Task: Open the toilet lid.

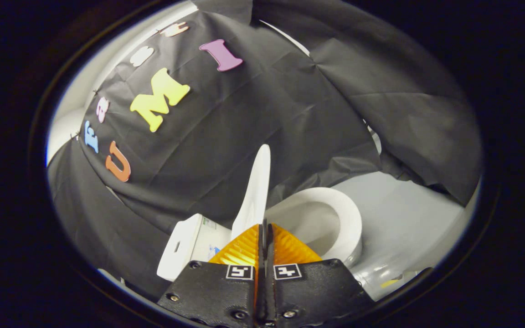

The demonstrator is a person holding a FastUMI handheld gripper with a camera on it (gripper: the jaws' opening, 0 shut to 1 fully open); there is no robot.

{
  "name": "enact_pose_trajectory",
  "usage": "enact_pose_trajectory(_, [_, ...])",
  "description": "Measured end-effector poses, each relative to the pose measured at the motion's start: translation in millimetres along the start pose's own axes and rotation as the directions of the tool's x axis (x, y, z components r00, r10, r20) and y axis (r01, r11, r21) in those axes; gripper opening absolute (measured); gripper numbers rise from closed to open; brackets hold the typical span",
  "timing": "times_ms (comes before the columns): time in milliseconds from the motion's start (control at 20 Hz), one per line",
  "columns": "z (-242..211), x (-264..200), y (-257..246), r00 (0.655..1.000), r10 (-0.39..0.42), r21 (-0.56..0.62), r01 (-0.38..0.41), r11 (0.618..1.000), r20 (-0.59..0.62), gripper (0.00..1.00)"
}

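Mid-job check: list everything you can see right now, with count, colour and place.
toilet lid: one, white, raised on edge just ahead of the tool's fingers.
toilet seat: one, white ring, beside the lid, bowl exposed.
toilet tank: one, white, on the lid's other side.
floor: one, pale grey, beyond the seat.
booth wall: black cloth, behind the toilet.
tool: one, fingers closed together, whether they pinch the lid's edge is unclear.

Gripper (265, 228): two textured mounts, each bearing one square coded marker, fastened with visible screws; fingers ribbed.
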State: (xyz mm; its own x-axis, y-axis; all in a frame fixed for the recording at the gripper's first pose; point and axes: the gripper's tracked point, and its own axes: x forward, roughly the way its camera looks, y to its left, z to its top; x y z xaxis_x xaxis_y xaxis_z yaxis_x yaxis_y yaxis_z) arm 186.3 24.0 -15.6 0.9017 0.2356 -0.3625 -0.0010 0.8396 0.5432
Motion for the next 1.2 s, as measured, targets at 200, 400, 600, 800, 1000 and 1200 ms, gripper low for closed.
enact_pose_trajectory(200, [2.2,-4.1,18.5,1.0,-0.008,-0.037,0.009,0.999,0.013,0.03])
enact_pose_trajectory(400, [1.9,-7.9,41.0,1.0,-0.011,-0.077,0.013,0.997,0.026,0.04])
enact_pose_trajectory(600, [1.5,-9.7,61.0,0.999,-0.014,-0.131,0.019,0.991,0.039,0.03])
enact_pose_trajectory(800, [1.2,-11.3,80.7,0.999,-0.007,-0.155,0.014,0.988,0.044,0.03])
enact_pose_trajectory(1000, [-1.1,-11.6,100.8,0.999,-0.012,-0.201,0.022,0.979,0.051,0.03])
enact_pose_trajectory(1200, [-3.8,-12.1,125.2,0.998,-0.015,-0.265,0.032,0.964,0.067,0.04])
